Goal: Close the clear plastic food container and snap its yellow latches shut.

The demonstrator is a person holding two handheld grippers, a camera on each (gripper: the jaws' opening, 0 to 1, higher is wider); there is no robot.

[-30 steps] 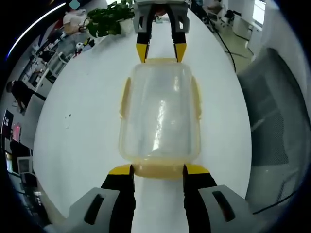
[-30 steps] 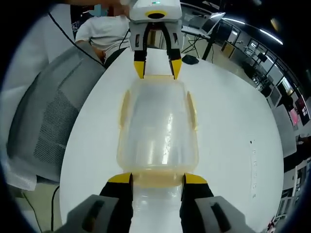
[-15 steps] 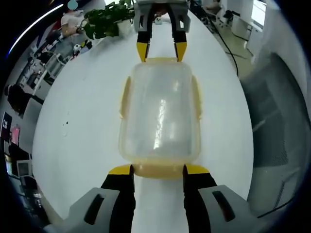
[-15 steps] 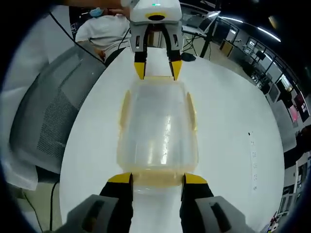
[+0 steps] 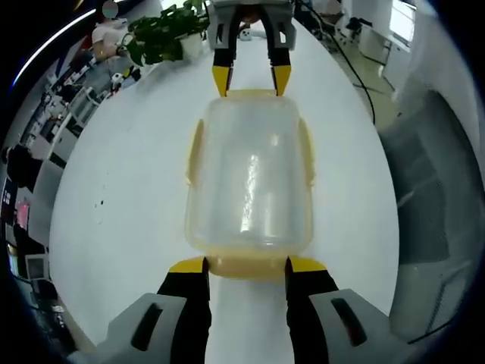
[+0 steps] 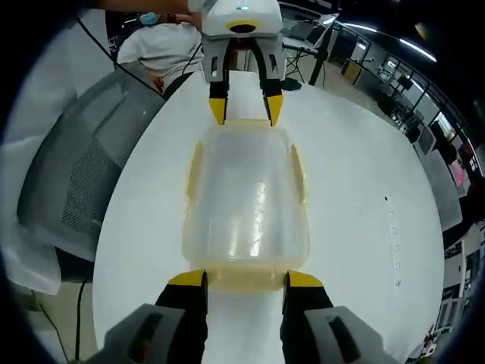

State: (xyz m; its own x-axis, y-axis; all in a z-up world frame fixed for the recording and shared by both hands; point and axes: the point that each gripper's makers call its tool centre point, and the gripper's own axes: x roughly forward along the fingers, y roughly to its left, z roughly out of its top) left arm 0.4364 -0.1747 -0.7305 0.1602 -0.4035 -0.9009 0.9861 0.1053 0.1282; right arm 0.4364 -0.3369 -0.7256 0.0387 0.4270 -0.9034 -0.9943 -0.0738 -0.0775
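Container (image 5: 248, 178) sits on surface (image 5: 129, 174), centre. Left hand-held gripper (image 5: 245, 267) at its near end, right hand-held gripper (image 5: 249, 80) at far end, opp. each other. Plant (image 5: 161, 32) on surface behind, far-left corner.

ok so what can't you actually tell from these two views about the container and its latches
- Short-end latches: in the left gripper view, the left gripper covers the near yellow latch; the right gripper covers the far one. Snapped or not, cannot tell.
- Side latches: right gripper view, too blurred through the plastic to judge.
- Lid seating on the clear plastic food container: the see-through plastic hides the seam.
- Contents: glare hides them.
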